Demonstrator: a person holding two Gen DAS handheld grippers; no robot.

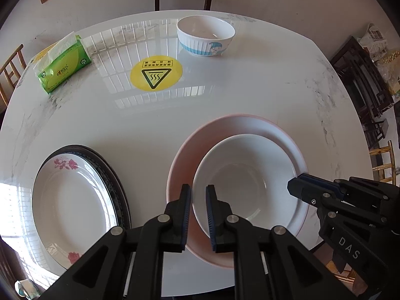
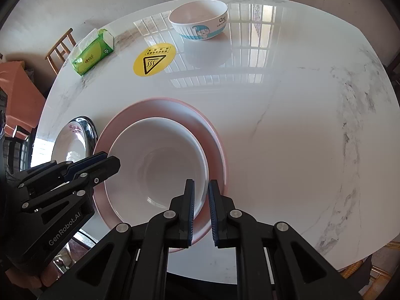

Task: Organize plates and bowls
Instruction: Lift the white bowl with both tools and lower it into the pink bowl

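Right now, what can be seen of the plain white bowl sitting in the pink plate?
The white bowl is wide, shallow and glossy, like ceramic or melamine, with no pattern and nothing inside. It sits upright in the pink plate, off-centre toward the near rim. The left gripper straddles its left rim, one finger outside and one inside, jaws nearly closed. The right gripper straddles the opposite rim the same way. Whether the pads press the rim cannot be told.

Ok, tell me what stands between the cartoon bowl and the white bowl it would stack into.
Nothing visible. Only bare table lies between the cartoon bowl and the white bowl on the pink plate. The yellow sticker is flat and off to the side.
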